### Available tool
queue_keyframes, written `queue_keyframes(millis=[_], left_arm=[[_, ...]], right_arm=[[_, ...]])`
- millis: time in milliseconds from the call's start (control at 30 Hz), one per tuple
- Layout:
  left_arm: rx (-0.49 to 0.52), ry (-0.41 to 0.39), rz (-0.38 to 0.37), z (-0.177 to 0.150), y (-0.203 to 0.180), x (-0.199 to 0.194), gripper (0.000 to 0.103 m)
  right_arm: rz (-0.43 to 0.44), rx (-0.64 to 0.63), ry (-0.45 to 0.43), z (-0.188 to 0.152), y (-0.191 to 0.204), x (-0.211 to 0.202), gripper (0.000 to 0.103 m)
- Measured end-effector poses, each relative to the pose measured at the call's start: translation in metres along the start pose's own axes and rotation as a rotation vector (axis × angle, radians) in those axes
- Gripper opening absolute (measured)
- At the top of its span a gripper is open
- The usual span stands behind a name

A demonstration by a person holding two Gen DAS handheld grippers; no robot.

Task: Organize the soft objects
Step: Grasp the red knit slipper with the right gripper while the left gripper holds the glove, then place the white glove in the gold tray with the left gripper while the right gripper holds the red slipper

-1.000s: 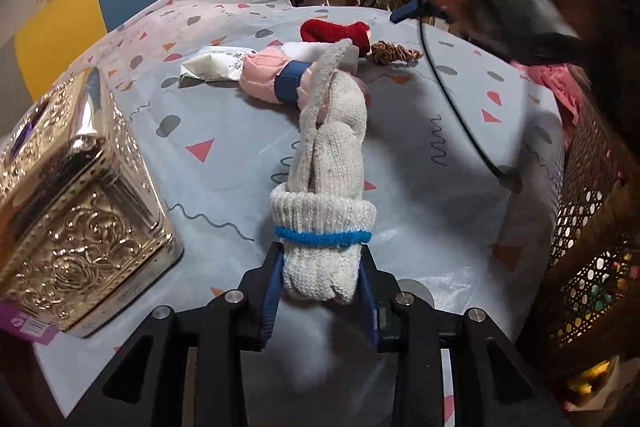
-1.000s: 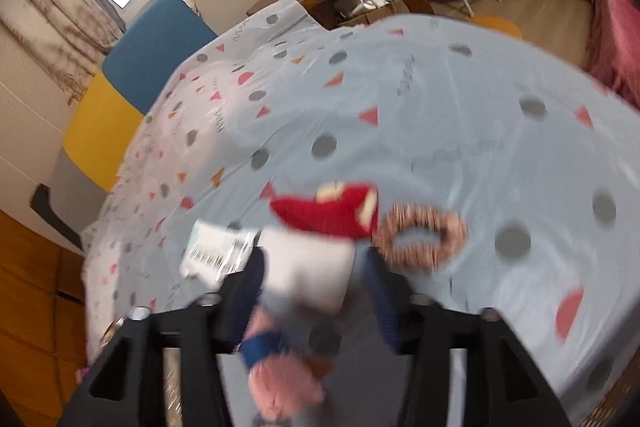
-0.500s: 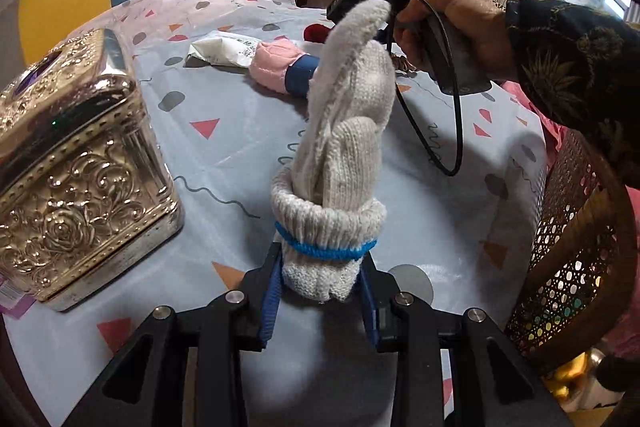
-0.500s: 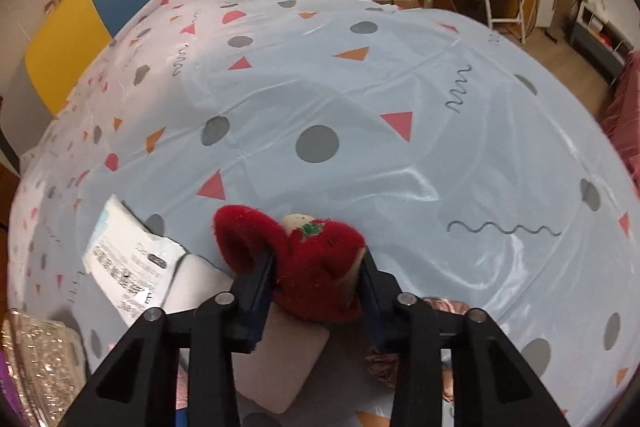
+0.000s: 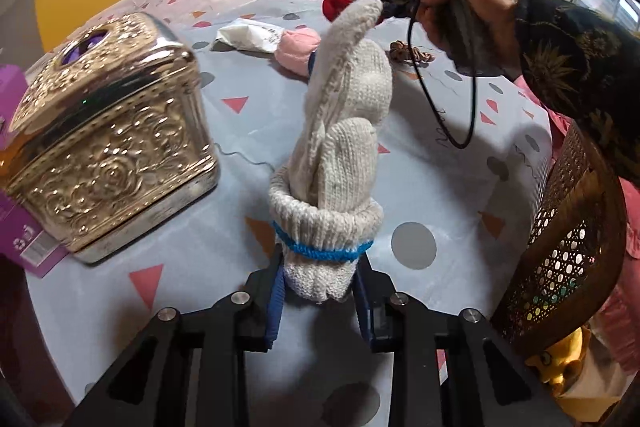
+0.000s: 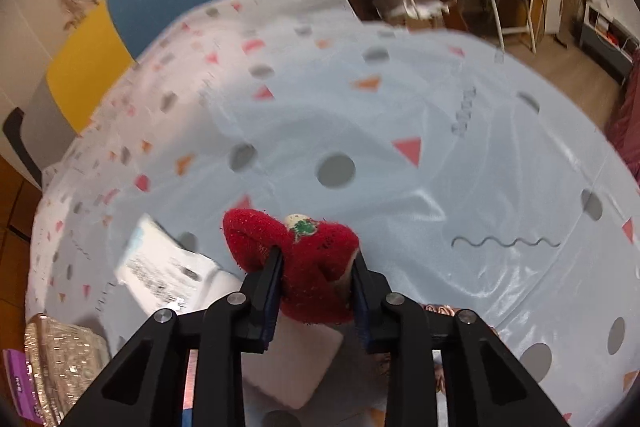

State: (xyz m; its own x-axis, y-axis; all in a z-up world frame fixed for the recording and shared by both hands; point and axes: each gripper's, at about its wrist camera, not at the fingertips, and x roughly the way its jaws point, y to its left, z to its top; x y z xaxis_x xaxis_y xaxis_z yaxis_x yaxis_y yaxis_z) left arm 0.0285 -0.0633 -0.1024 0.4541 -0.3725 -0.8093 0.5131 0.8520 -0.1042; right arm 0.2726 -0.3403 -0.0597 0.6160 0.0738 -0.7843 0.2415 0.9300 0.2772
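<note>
White knit glove (image 5: pixel 344 131) in closing left fingers (image 5: pixel 276 301); red plush (image 6: pixel 308 263) in closing right fingers (image 6: pixel 274 283).

I could read no text anywhere. The white packet (image 6: pixel 160 269) on the counter (image 6: pixel 400 107) carried dark printed lines, too blurred to make out. Markings on the purple box (image 5: pixel 28 247) were too small to tell.

Black hand-held gripper (image 5: pixel 320 301) with blue pads, silver screws, looping black cable (image 5: pixel 460 107); dark gold-patterned sleeve (image 5: pixel 580 67)
</note>
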Motion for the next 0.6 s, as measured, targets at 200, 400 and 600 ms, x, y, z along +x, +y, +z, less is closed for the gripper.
queue_keyframes(millis=[200, 400, 600], left_arm=[[0.01, -0.022, -0.012, 0.003, -0.002, -0.017, 0.03], [-0.012, -0.12, -0.021, 0.027, 0.004, -0.058, 0.03], [-0.099, -0.256, 0.007, 0.061, 0.03, -0.11, 0.03]], right_arm=[[0.072, -0.107, 0.001, -0.018, 0.037, -0.024, 0.03], [0.108, -0.217, 0.02, -0.047, 0.075, -0.033, 0.03], [0.093, -0.388, 0.06, -0.069, 0.104, -0.024, 0.03]])
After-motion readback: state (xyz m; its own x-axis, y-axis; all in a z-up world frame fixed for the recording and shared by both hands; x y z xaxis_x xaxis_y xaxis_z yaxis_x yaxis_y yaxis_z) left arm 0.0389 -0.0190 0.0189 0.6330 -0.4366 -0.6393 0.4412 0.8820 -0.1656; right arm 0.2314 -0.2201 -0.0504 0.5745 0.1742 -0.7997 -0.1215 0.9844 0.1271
